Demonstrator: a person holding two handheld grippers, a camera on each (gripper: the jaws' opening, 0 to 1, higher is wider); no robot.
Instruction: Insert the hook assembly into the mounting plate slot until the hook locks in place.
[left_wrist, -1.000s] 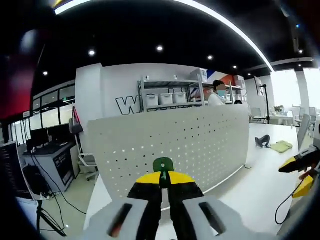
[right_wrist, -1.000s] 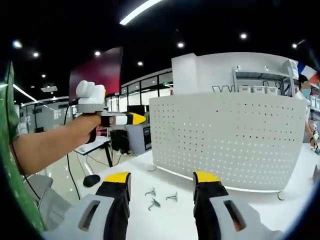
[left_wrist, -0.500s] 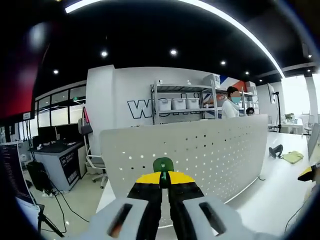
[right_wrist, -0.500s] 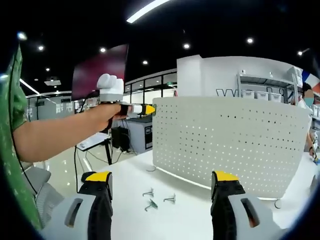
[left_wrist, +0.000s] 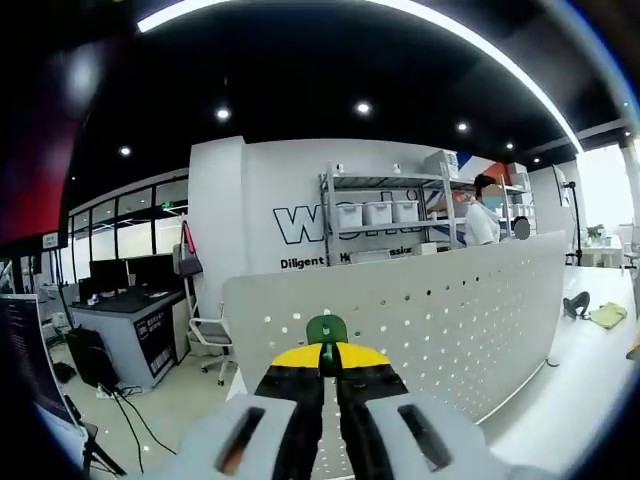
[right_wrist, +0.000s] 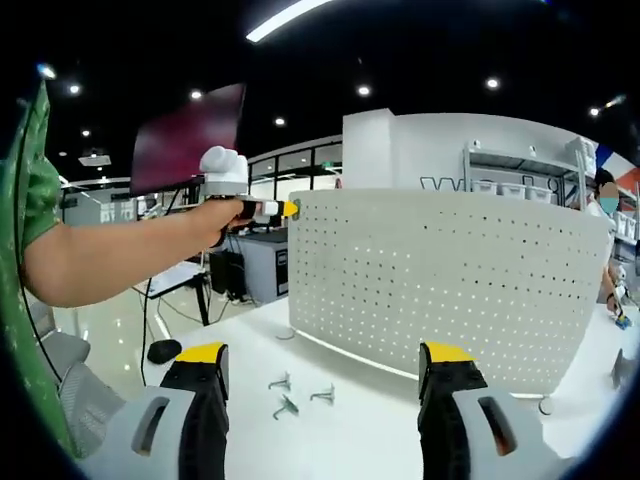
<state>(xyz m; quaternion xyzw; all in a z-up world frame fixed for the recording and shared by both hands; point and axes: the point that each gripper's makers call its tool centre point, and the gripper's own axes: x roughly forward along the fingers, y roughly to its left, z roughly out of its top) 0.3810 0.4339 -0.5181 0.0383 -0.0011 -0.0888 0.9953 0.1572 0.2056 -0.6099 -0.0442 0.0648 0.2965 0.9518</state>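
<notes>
Clearly pinched at its green head: hook assembly (left_wrist: 326, 329), clamped between the closed yellow-tipped jaws of the left hand-held gripper (left_wrist: 324, 357), held up near the upper left corner of the white perforated mounting plate (right_wrist: 440, 275), probably to line it up with a slot there. Just short of the plate, by the look of it; not yet seated. Lower down, right hand-held gripper (right_wrist: 325, 365), jaws wide apart and empty, likely on standby. On the white bench (right_wrist: 330, 440), three spare hooks (right_wrist: 298, 396).
</notes>
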